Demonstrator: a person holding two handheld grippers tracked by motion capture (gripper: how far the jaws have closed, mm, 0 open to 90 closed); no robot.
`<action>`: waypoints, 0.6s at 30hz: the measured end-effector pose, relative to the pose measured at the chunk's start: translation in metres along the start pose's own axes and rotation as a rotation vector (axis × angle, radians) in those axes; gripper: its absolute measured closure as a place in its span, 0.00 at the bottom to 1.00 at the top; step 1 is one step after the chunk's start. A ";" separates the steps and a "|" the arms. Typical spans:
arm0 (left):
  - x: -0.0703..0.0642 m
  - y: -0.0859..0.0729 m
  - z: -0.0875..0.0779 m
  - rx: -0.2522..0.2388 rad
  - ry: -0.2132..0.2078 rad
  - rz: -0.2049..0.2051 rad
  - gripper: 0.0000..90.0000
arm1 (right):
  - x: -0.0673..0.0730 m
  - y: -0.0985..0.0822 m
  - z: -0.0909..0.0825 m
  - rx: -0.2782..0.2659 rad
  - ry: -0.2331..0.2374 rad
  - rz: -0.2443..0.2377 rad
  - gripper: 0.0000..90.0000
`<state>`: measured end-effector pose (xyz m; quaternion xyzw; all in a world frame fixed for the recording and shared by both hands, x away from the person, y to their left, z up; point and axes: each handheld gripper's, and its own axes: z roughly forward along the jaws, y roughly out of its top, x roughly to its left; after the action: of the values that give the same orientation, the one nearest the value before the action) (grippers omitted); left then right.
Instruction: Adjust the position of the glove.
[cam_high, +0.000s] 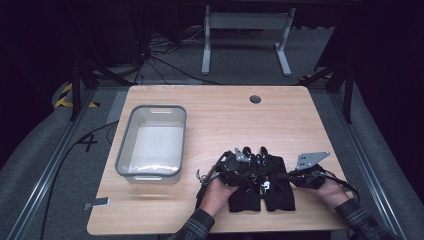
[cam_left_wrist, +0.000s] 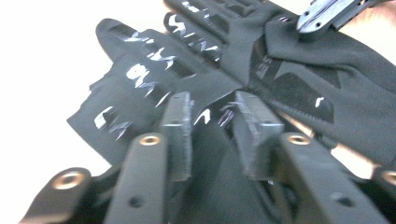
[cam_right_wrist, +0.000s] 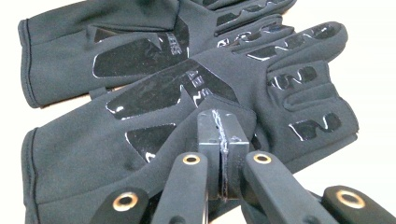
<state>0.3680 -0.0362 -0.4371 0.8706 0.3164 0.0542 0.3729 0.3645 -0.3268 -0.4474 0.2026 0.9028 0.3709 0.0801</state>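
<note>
**Two grippers at a pair of black gloves**

The table (cam_high: 210, 107) carries little — a grey bin (cam_high: 151, 142) at its left half, and to the right of the bin, near the front edge, the gloves (cam_high: 262, 187) lying side by side, palms up, cuffs toward the person. Laid flat like this, the grip-printed palms face the grippers and any edge can be pinched without digging under the cloth. The bin stands just left of the gloves with its mouth open, a likely place for them to go, though that is a guess.

The left gripper (cam_left_wrist: 212, 109), on the glove nearer the bin, has its jaws partly apart with a fold of black cloth rising between them; they straddle it, not yet closed. The right gripper (cam_right_wrist: 222, 126), on the side away from the bin, has its jaws pressed together, and in its own view a bit of cloth at the glove's edge appears nipped between the tips — I judge it holds the glove.

Glossy printed patches cover palms and fingers. Letters sit beside the palm patch (cam_right_wrist: 182, 86), but they are cut off and too small to read.
</note>
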 end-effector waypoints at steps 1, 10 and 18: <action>0.000 0.000 0.000 0.000 0.000 0.000 0.66 | 0.000 -0.001 -0.001 0.003 0.000 0.000 1.00; 0.012 -0.021 -0.008 0.035 0.020 -0.076 0.55 | -0.002 -0.007 -0.008 0.004 -0.013 0.012 1.00; 0.010 -0.023 0.002 0.073 0.045 -0.082 0.52 | 0.000 -0.009 -0.002 0.038 -0.013 -0.002 1.00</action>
<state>0.3644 -0.0194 -0.4554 0.8683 0.3620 0.0467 0.3358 0.3608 -0.3340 -0.4522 0.2059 0.9092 0.3524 0.0826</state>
